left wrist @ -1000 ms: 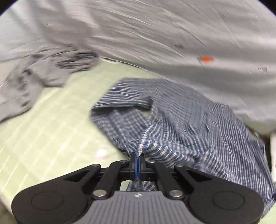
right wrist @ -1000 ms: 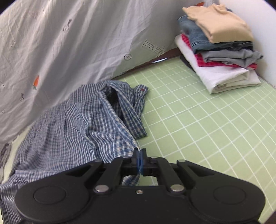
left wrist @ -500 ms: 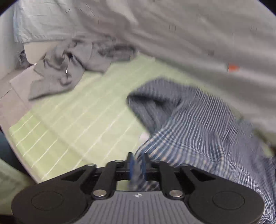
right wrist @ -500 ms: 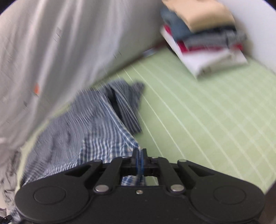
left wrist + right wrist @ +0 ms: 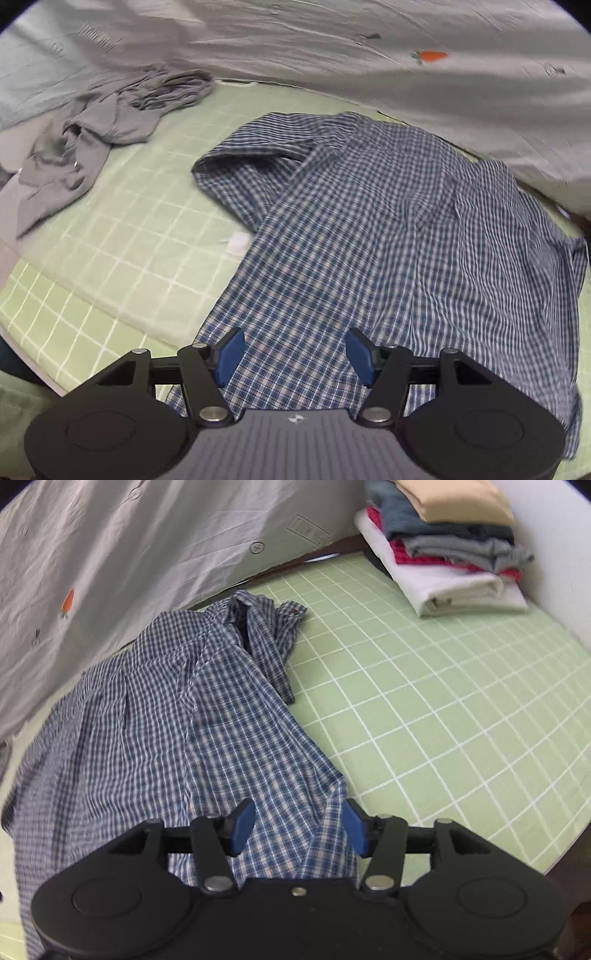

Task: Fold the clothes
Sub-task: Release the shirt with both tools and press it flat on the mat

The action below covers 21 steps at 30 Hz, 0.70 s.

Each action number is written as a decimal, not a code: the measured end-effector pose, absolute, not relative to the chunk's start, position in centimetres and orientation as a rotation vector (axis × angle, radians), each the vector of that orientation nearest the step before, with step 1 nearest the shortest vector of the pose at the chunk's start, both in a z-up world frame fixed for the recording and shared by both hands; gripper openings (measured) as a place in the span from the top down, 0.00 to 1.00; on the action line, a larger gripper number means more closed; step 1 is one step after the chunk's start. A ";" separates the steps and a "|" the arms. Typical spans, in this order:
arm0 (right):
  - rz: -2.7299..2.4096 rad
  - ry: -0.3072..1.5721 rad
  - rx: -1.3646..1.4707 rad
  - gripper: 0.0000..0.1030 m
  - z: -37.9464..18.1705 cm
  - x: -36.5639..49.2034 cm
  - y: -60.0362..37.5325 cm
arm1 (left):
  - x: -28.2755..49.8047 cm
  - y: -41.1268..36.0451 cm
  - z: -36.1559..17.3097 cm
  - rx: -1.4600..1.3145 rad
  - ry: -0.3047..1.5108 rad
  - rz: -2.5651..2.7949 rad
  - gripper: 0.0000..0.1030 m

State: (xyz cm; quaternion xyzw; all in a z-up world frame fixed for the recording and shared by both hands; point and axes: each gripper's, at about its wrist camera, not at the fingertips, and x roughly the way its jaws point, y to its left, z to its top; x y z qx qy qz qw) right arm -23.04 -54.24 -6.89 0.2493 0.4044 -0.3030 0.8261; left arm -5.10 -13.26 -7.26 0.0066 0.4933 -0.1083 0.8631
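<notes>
Risk: both hand-held grippers, left [image 5: 293,356] and right [image 5: 298,830], just opened over checked shirt [image 5: 369,229], hem released near bed [image 5: 443,701] edge, liable to slip or crumple.

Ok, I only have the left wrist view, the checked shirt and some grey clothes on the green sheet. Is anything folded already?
Observer: Yes. The right wrist view shows a folded pile in the far corner by the wall, beige piece on top.
Operator: What's the right gripper doing?
Observer: The right gripper has just been opening. The hem of the checked shirt lies between its blue pads, but they don't press on it.
Operator: Same as my left gripper, then. Can you see a cuff?
Observer: Yes, one sleeve end with a dark red button lies at the shirt's far edge, on the green sheet.
</notes>
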 end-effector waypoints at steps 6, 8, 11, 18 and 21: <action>-0.627 0.837 0.431 0.30 -5.6 -21.4 -52.6 | -5.0 -12.2 -7.7 0.018 1.046 -0.222 0.37; -0.612 0.836 0.417 0.27 -5.5 -20.8 -52.0 | -4.9 -11.5 -7.8 0.007 1.051 -0.212 0.37; -0.594 0.850 0.396 0.23 -5.6 -19.8 -50.8 | -4.5 -10.4 -7.9 -0.008 1.053 -0.197 0.37; -0.554 0.895 0.344 0.02 -6.2 -16.8 -48.4 | -3.5 -7.2 -8.3 -0.039 1.057 -0.126 0.36; -0.521 0.915 0.354 0.00 -6.8 -15.3 -47.4 | -2.8 -5.6 -8.6 -0.044 1.058 -0.079 0.32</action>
